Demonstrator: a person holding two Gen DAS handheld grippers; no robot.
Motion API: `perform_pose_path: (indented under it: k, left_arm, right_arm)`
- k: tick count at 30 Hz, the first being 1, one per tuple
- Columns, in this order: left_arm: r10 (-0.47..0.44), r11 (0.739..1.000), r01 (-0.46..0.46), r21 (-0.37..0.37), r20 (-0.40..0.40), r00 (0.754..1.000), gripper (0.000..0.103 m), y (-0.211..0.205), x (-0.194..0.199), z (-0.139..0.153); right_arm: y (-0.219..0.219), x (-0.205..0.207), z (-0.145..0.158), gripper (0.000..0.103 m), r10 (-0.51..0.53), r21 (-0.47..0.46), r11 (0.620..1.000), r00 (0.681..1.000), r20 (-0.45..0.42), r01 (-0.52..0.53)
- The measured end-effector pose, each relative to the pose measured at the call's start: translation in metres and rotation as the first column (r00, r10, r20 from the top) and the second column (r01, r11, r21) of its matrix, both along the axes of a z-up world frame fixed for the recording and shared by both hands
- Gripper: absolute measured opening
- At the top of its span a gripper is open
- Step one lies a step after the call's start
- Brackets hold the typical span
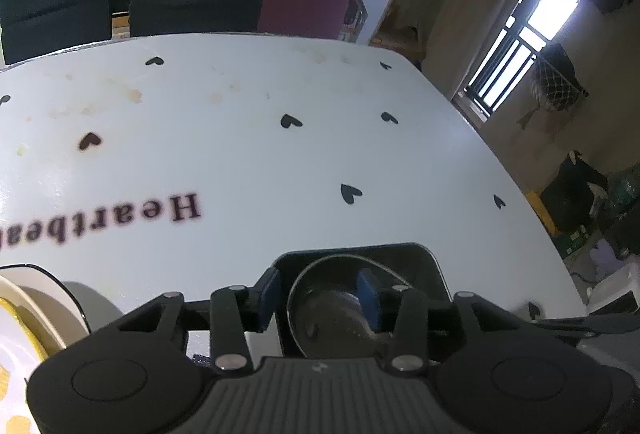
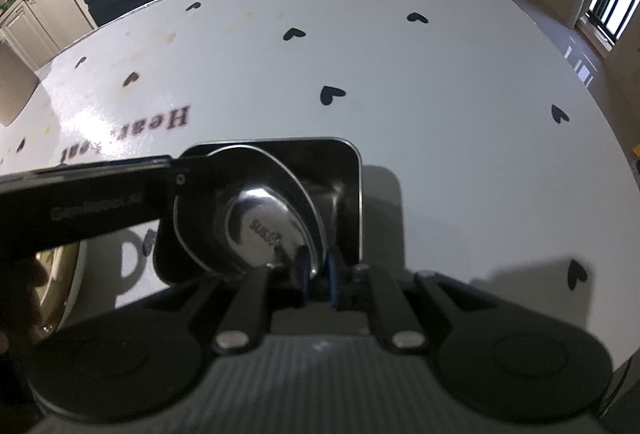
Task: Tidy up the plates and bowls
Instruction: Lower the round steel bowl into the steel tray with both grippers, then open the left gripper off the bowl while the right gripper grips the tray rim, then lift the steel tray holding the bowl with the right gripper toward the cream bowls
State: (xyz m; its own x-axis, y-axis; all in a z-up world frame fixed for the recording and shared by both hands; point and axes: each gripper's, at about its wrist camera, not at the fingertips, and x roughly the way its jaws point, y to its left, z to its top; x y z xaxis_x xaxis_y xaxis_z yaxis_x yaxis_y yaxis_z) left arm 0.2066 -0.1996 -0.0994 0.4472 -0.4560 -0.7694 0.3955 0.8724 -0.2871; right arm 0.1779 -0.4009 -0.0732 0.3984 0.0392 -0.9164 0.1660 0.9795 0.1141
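- Steel bowl sits tilted inside a dark square tray on the white surface.
- Right gripper pinches the bowl's near rim, jaws narrow.
- Left gripper straddles the bowl, jaws parted, pads not pressing.

A white table carries everything; its top is printed with small black hearts and the word "Heartbeat", with faint brownish stains toward the far edge. Near the front edge sits a dark square tray with a steel bowl in it. At the near left stands a white dish, perhaps a bowl, with yellow markings.
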Motion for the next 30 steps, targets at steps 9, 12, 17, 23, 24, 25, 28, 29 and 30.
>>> perform_pose_path:
  k: [9, 12, 17, 23, 24, 25, 28, 29, 30]
  left_arm:
    - [-0.013, 1.000, 0.013, 0.005, 0.034, 0.999, 0.053, 0.014, -0.008, 0.014]
    - [-0.034, 0.999, 0.032, 0.034, 0.035, 0.999, 0.053, 0.017, -0.011, 0.014]
    - [-0.110, 0.989, 0.107, 0.104, 0.024, 0.994, 0.052, 0.014, -0.018, 0.011]
    - [-0.160, 0.972, 0.155, 0.177, 0.018, 0.987, 0.051, 0.009, -0.027, 0.004]
    - [-0.165, 0.969, 0.160, 0.191, 0.013, 0.986, 0.051, 0.009, -0.028, 0.002]
    - [-0.170, 0.965, 0.165, 0.202, 0.010, 0.985, 0.051, 0.008, -0.028, 0.001]
    - [-0.185, 0.956, 0.179, 0.231, 0.003, 0.983, 0.050, 0.005, -0.029, -0.004]
    - [-0.186, 0.953, 0.181, 0.242, -0.002, 0.983, 0.046, 0.004, -0.029, -0.006]
    - [-0.185, 0.952, 0.181, 0.248, -0.006, 0.983, 0.043, 0.004, -0.028, -0.007]
  right_arm:
    - [-0.021, -0.008, 0.023, 0.016, -0.068, 0.113, 0.992, 0.995, 0.079, 0.059]
    - [-0.032, -0.009, 0.032, 0.017, -0.119, 0.147, 0.984, 0.986, 0.114, 0.102]
    - [-0.044, -0.005, 0.031, 0.023, -0.148, 0.125, 0.983, 0.980, 0.136, 0.131]
    - [-0.044, 0.002, 0.018, 0.023, -0.122, 0.101, 0.989, 0.987, 0.108, 0.111]
    - [-0.043, 0.003, 0.016, 0.023, -0.116, 0.099, 0.989, 0.987, 0.106, 0.106]
    - [-0.041, 0.003, 0.014, 0.023, -0.112, 0.094, 0.990, 0.988, 0.103, 0.103]
    - [-0.038, 0.007, 0.009, 0.023, -0.099, 0.079, 0.993, 0.991, 0.091, 0.092]
    - [-0.036, 0.008, 0.008, 0.023, -0.094, 0.073, 0.993, 0.992, 0.085, 0.088]
    - [-0.035, 0.009, 0.006, 0.023, -0.087, 0.064, 0.995, 0.993, 0.079, 0.082]
